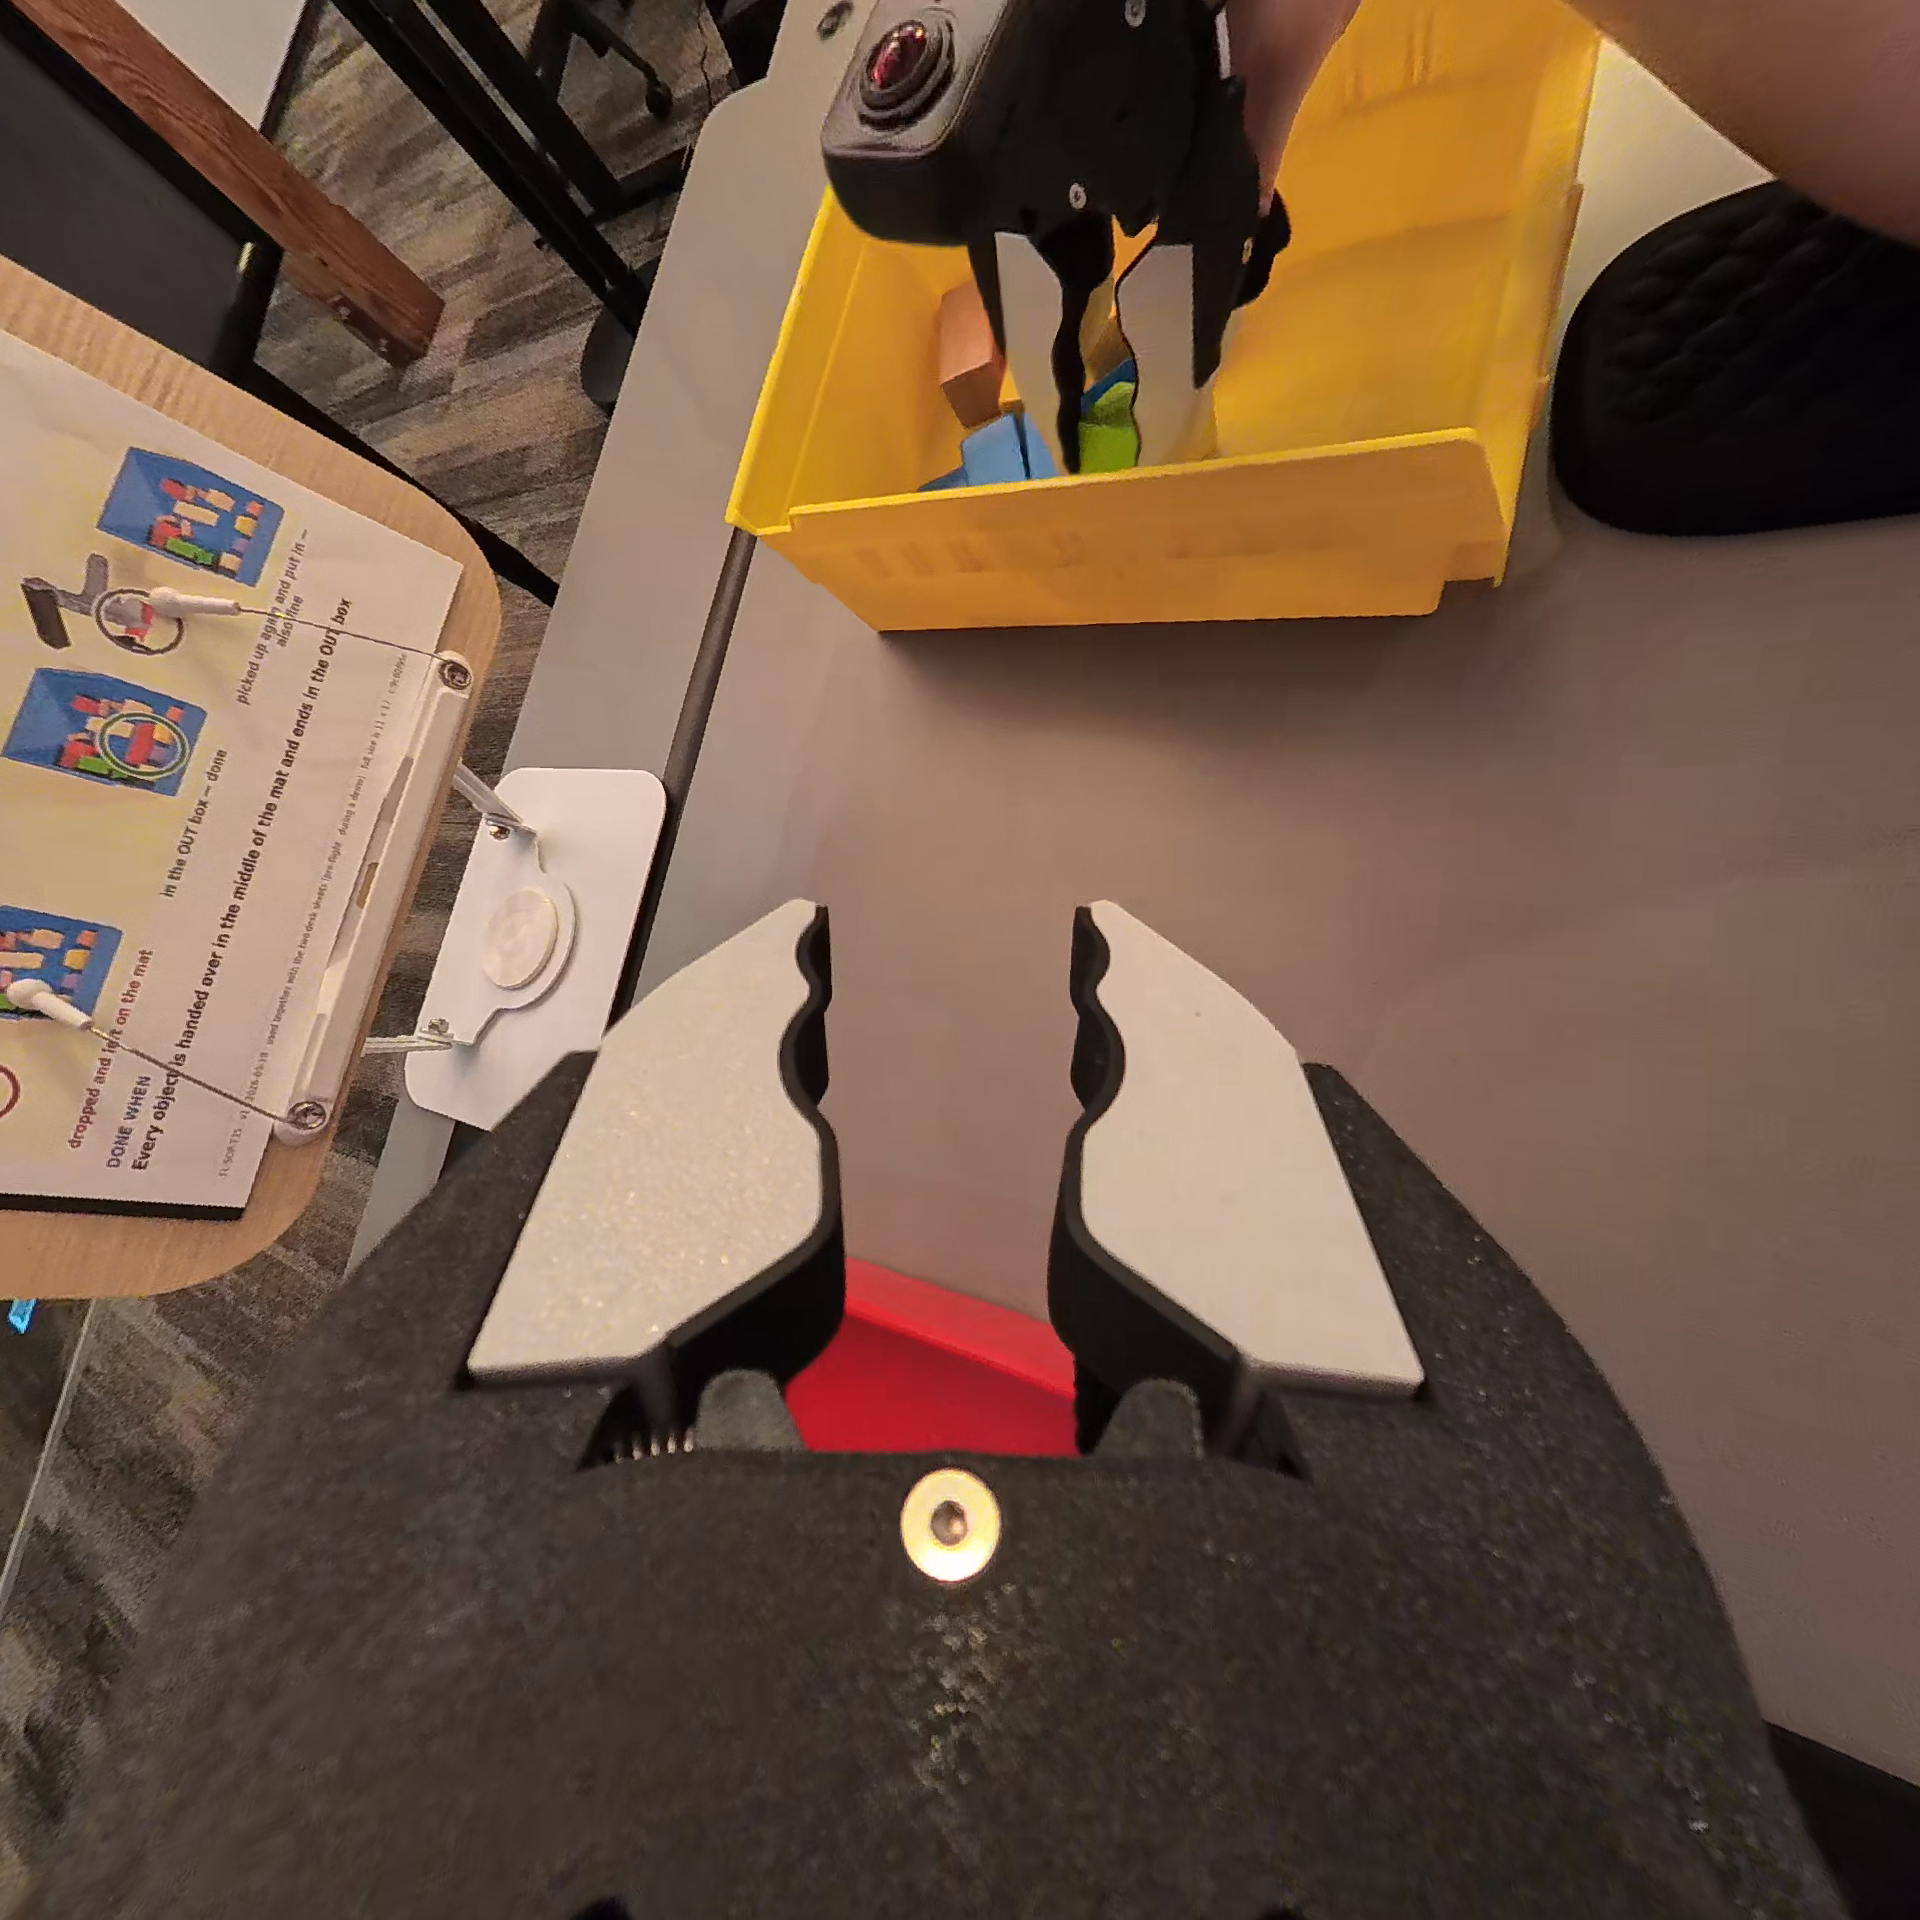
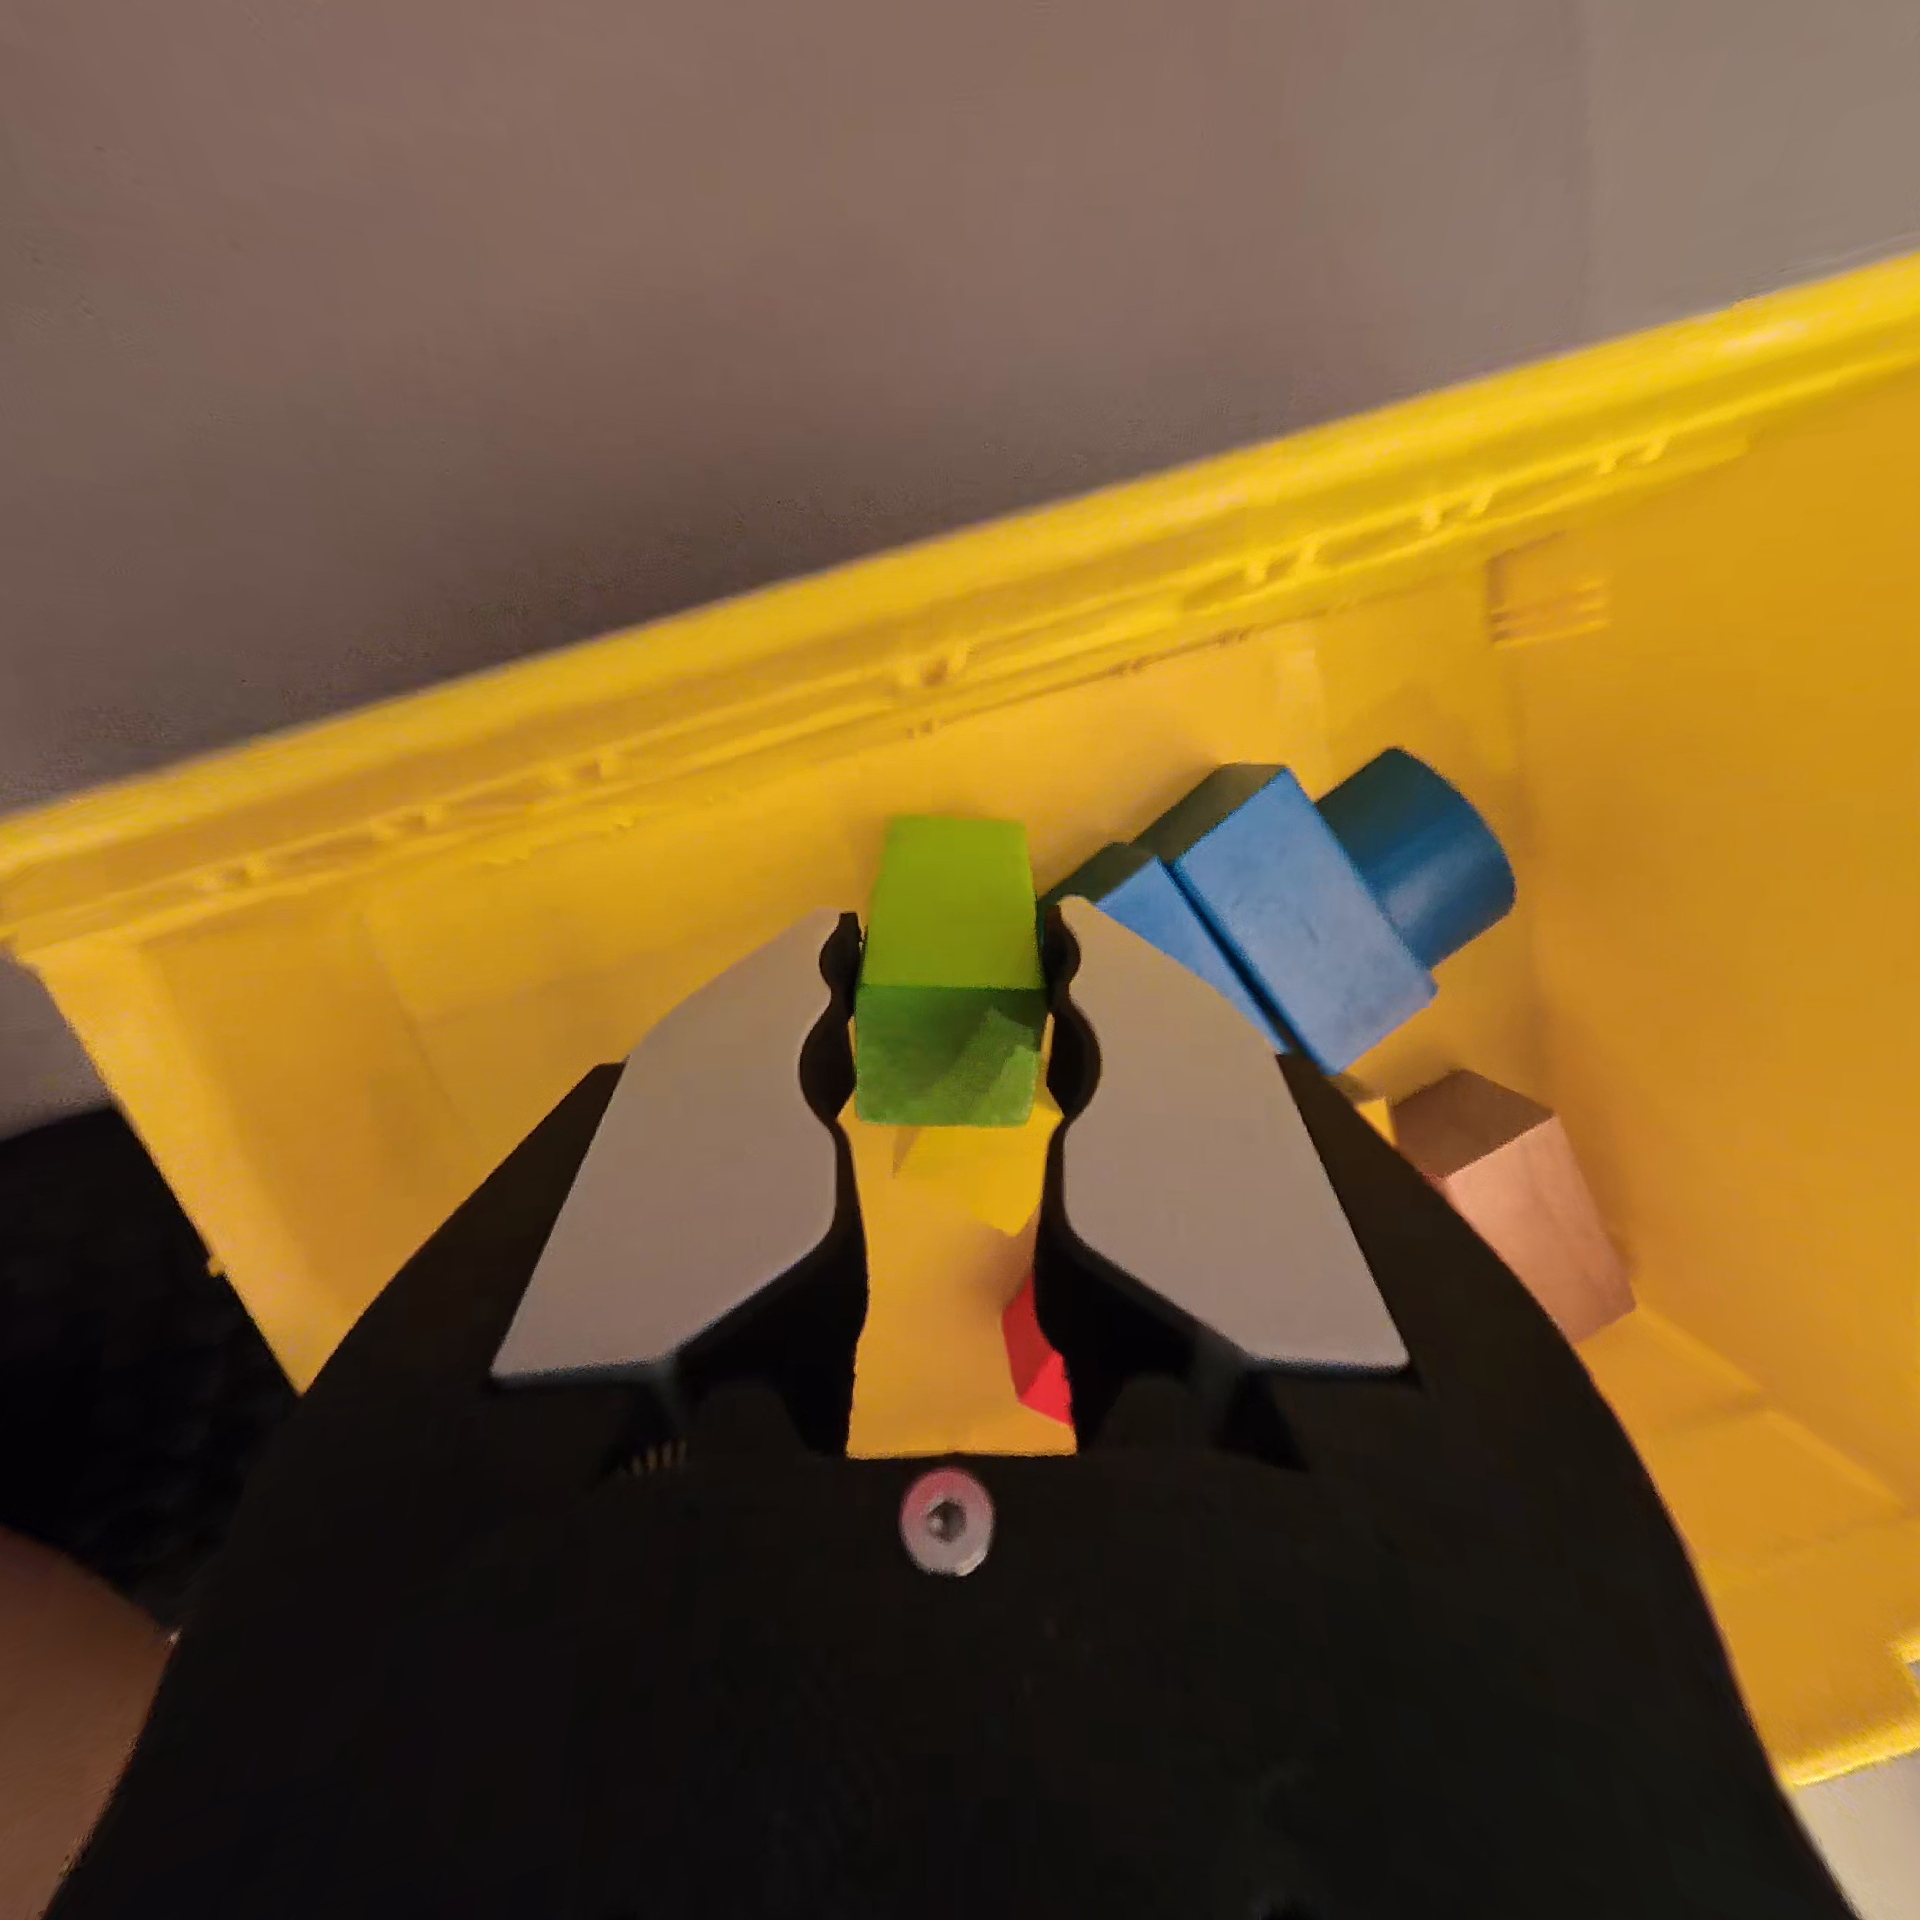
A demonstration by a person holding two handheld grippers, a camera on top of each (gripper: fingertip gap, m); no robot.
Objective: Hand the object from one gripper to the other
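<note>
Right hand-held gripper [image 2: 951, 997] pinched on green block [image 2: 951, 997] inside yellow bin [image 2: 727, 727]; straight lift advised, blue blocks [image 2: 1278, 914] avoided. Left hand-held gripper [image 1: 951, 940] spread, empty above table [image 1: 1351, 831].

Your grey table [image 1: 1247, 831] carries a yellow bin [image 1: 1122, 551] at its far side, a black pad [image 1: 1745, 364] just right.

**Count: blocks, bins, grippers**

Grippers: 2, left gripper [image 1: 951, 935] and right gripper [image 2: 951, 935]. Yellow bin [image 2: 727, 707]: 1. Blocks in it, approx 7 visible: 1 green block [image 2: 951, 977], 2 blue slabs [image 2: 1288, 925], 1 blue cylinder [image 2: 1423, 852], 1 plain wood block [image 2: 1507, 1195], 1 red block [image 2: 1039, 1361], 1 yellow block [image 2: 971, 1174]. Instruction sheet [image 1: 208, 831]: 1.
</note>
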